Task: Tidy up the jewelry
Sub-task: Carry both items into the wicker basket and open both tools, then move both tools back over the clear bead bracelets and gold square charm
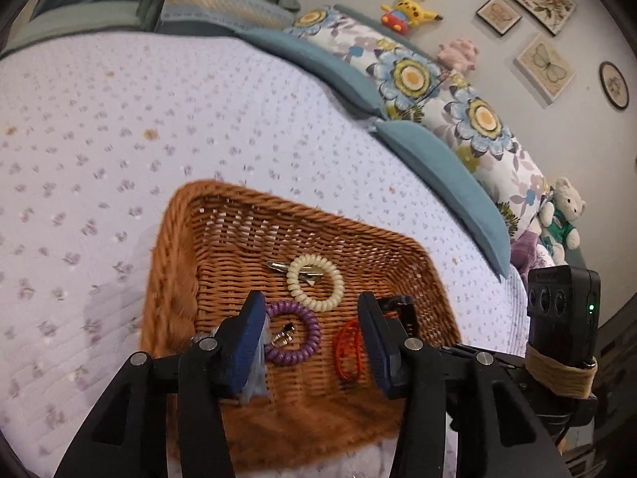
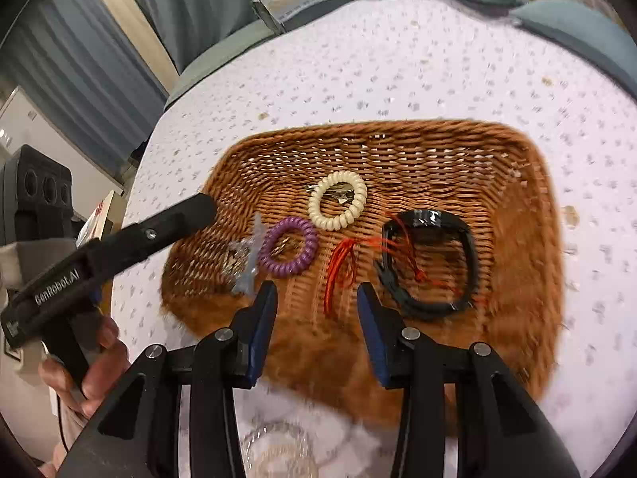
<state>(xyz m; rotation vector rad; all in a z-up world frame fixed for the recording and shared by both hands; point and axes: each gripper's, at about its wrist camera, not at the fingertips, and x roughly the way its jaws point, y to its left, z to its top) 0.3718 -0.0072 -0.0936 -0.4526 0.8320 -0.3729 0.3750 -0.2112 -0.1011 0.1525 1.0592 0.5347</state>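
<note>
Only the right wrist view shows the whole black watch [image 2: 432, 263] lying in the wicker basket [image 2: 529, 215] beside red cord [image 2: 338, 267], and a hand [image 2: 93, 374] holding the left gripper [image 1: 312, 342]. Cream [image 1: 315, 282] and purple coil hair ties [image 1: 294, 332] lie inside too. Both the left and the right gripper [image 2: 317, 330] stand parted, gripping nothing.

Basket [image 2: 513, 151] on bed [image 2: 398, 59]; inside, from left in right wrist view: clip [image 2: 249, 263], coil tie [image 2: 287, 250], cord [image 2: 338, 267], watch [image 2: 430, 263]; second coil tie [image 2: 337, 200] behind.
</note>
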